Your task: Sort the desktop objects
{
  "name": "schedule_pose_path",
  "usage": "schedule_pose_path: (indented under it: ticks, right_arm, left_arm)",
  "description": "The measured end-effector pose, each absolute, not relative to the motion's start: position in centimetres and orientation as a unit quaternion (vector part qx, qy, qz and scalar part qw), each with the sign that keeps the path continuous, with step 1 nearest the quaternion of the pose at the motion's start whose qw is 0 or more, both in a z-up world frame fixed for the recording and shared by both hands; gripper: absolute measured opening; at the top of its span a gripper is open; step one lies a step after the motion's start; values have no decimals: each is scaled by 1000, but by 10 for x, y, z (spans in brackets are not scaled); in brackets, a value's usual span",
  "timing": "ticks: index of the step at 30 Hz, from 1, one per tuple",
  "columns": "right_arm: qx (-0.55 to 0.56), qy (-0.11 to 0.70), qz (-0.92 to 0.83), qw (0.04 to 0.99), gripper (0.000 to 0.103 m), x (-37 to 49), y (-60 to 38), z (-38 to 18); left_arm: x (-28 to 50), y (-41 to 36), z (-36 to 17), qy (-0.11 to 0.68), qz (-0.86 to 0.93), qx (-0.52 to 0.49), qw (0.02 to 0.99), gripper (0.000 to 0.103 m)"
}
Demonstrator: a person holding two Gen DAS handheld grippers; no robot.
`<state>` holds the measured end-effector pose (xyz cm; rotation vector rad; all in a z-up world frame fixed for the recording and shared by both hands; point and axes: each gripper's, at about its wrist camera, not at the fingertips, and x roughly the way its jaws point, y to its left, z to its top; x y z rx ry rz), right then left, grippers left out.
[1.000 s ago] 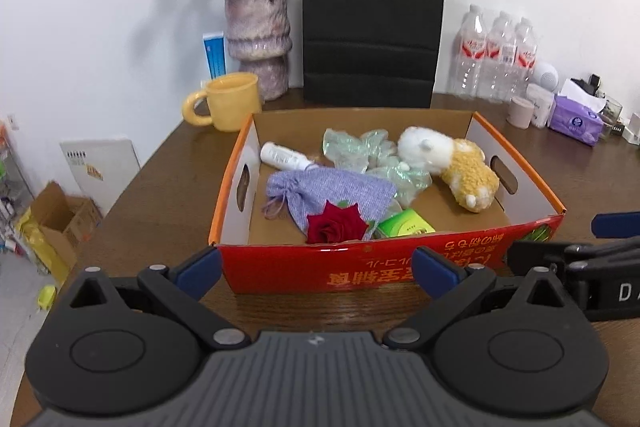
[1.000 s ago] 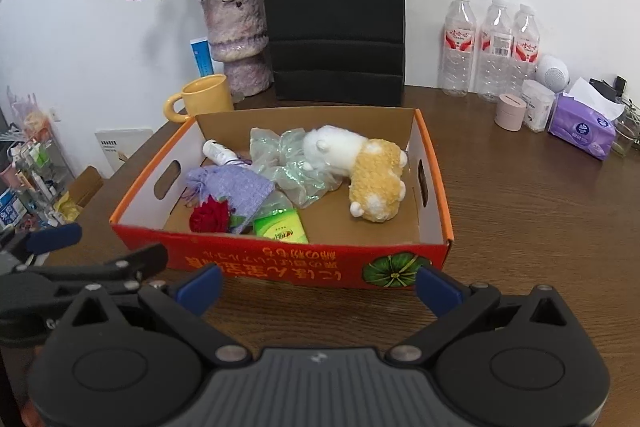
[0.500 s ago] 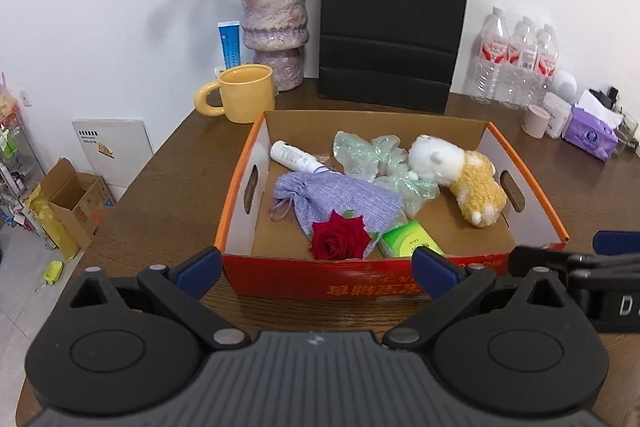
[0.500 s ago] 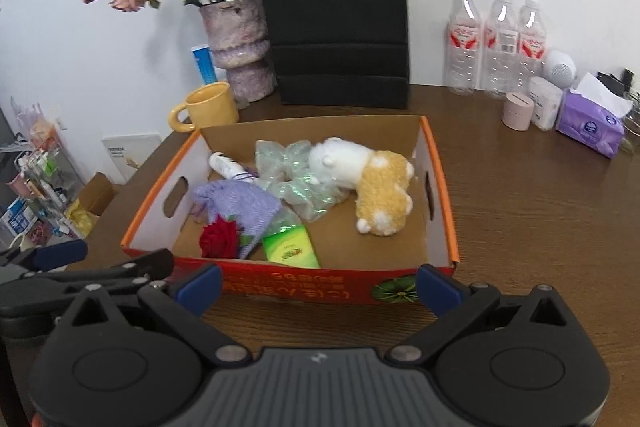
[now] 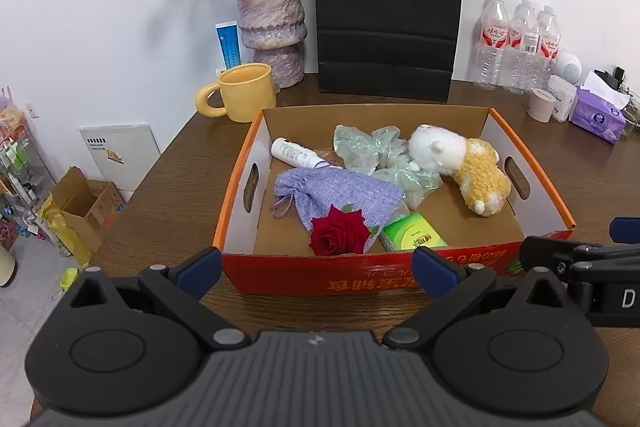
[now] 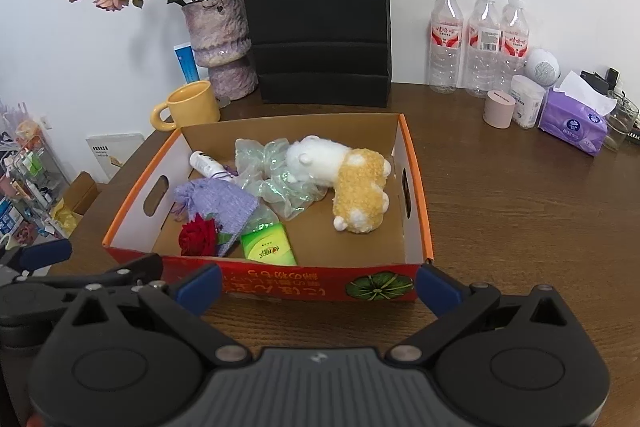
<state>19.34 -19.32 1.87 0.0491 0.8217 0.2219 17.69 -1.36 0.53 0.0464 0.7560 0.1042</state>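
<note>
In the left wrist view, the left gripper [image 5: 316,265] sits higher and a little further back than a second ago — more of the cardboard box [image 5: 532,183] floor shows — with its jaws wide apart and empty just short of the red front wall; the red rose [image 5: 339,235], lilac drawstring pouch [image 5: 340,189], green packet [image 5: 412,237], white bottle [image 5: 294,153] and plush toy [image 5: 464,167] all lie inside. In the right wrist view, the right gripper [image 6: 318,285] has risen likewise, fingers spread and holding nothing — so the scene fits either a sort about to draw from the box or one just filled into it.
</note>
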Motion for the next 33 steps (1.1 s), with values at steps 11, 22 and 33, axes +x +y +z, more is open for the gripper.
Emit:
schedule_pose_path:
  ticks: [11, 22, 33]
  right_arm:
    - [20, 401, 105, 910, 103, 194, -191, 17]
    - [18, 401, 105, 910, 103, 194, -190, 17]
    - [16, 401, 106, 910, 103, 193, -189, 17]
  left_arm:
    - [177, -12, 4, 371, 55, 21, 927, 103]
    - [176, -13, 4, 370, 57, 26, 927, 103]
    - [175, -13, 4, 369, 59, 28, 927, 103]
